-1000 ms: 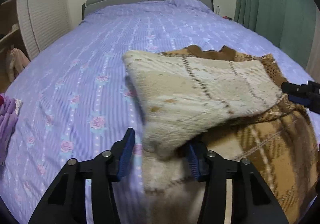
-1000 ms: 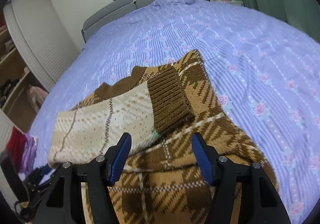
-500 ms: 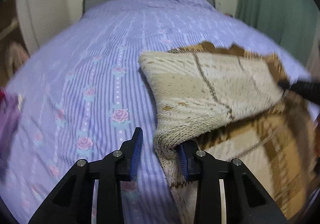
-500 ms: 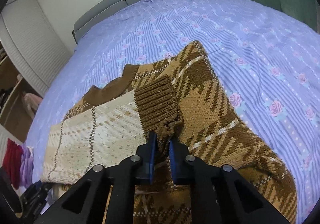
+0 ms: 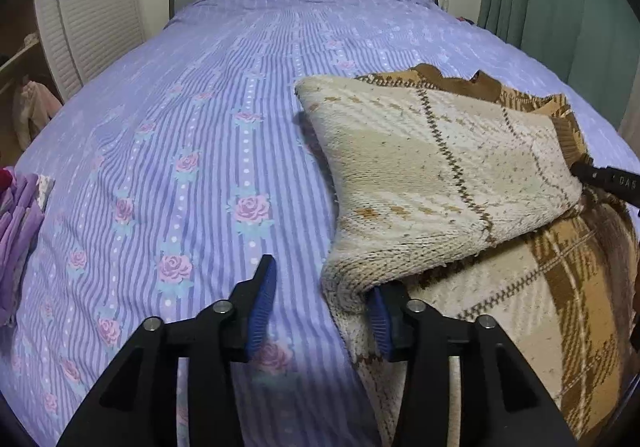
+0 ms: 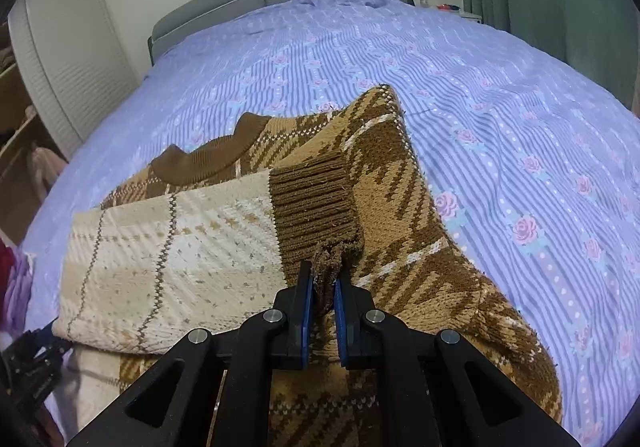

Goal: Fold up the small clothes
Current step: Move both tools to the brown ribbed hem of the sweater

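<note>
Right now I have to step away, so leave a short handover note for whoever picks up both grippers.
Right gripper: shut on the brown ribbed cuff of the folded-in sleeve.
Left gripper: jaws just opened wider, gripping nothing; one finger tucked under the sleeve's fold, the other over bare bedspread.
Sweater: flat on the bed, one sleeve already folded across the body.
Left: place the cuff, fold the other side and then the body. A purple pile lies at the bed's edge.

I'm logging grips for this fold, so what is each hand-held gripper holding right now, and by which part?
The right hand-held gripper pinches the sweater's brown ribbed cuff at its end. The left hand-held gripper holds nothing; its jaws are open.
</note>
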`<control>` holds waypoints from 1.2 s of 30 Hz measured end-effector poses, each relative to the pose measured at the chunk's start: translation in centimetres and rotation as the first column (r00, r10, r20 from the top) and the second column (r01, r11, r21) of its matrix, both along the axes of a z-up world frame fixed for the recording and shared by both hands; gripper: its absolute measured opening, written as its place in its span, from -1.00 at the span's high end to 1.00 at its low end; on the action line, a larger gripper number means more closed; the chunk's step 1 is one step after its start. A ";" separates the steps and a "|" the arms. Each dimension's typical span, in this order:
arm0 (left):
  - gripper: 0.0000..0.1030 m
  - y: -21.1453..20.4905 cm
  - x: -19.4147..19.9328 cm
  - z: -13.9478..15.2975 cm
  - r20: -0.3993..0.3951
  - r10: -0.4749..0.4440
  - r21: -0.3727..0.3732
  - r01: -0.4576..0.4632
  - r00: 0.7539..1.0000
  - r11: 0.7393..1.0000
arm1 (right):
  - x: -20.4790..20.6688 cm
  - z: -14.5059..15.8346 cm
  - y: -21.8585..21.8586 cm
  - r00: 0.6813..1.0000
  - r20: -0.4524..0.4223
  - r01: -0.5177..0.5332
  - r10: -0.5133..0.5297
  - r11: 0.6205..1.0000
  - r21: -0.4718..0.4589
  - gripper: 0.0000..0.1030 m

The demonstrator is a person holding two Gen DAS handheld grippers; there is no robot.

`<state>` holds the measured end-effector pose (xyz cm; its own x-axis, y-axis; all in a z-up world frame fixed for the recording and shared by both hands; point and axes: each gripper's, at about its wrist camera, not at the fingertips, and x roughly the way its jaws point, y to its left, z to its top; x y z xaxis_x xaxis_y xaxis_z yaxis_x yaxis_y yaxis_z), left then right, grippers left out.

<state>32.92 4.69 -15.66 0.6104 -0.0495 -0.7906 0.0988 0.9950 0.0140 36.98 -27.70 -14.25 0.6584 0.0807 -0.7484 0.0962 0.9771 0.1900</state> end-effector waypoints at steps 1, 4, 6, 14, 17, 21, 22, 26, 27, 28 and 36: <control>0.10 0.1 0.0 0.0 -0.003 0.000 -0.006 -0.001 1.000 1.000 | 0.2 -0.1 -0.2 1.000 -0.005 -0.001 0.001 1.000 -0.002 0.82; -0.03 0.2 0.2 0.1 -0.011 0.006 -0.005 -0.006 1.000 1.000 | 0.6 -0.3 -0.3 1.000 -0.012 -0.006 0.006 1.000 -0.008 0.82; -0.21 0.2 -0.2 0.6 -0.004 0.025 0.027 -0.025 1.000 0.999 | 0.8 -0.2 -0.1 1.000 -0.021 -0.009 0.009 0.999 -0.030 0.82; -0.37 0.0 -5.5 3.1 0.038 0.013 0.092 -0.017 0.999 0.996 | -2.0 2.3 1.4 1.000 0.005 -0.020 0.021 0.986 -0.166 -0.16; -0.37 1.3 -8.0 4.5 0.039 0.072 0.011 -0.072 0.997 0.997 | -5.2 3.8 0.8 0.999 0.034 -0.015 0.022 0.978 -0.209 -0.17; -0.37 1.5 -11.5 6.6 0.072 0.109 -0.018 -0.108 0.991 0.994 | -10.5 5.3 -0.3 0.998 0.053 -0.009 0.025 0.958 -0.285 -0.23; -0.37 1.1 -12.4 7.0 0.085 0.107 -0.011 -0.106 0.991 0.994 | -11.6 5.6 -0.5 0.998 0.057 -0.008 0.025 0.957 -0.292 -0.30; -0.39 -1.1 -15.8 8.0 0.130 0.046 0.016 -0.049 0.990 0.999 | -16.7 6.4 -1.8 0.997 0.068 -0.001 0.023 0.953 -0.302 -0.32; -0.40 -1.6 -16.6 8.2 0.141 0.033 0.018 -0.036 0.989 0.999 | -17.8 6.6 -2.2 0.997 0.067 -0.001 0.022 0.955 -0.297 -0.32; -0.41 -1.9 -17.3 8.2 0.150 0.028 0.017 -0.031 0.988 0.999 | -18.9 6.7 -2.7 0.997 0.068 -0.002 0.023 0.957 -0.289 -0.32; -0.44 -3.3 -21.4 5.5 0.104 0.006 -0.037 -0.003 0.995 0.999 | -24.0 5.8 -5.4 0.999 0.046 0.037 -0.025 0.965 -0.261 -0.32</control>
<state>11.50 1.43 -10.15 0.6892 -0.0747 -0.7207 0.0943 0.9955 -0.0130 12.96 -33.08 -8.48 0.6889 -0.1354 -0.7121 0.1246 0.9899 -0.0677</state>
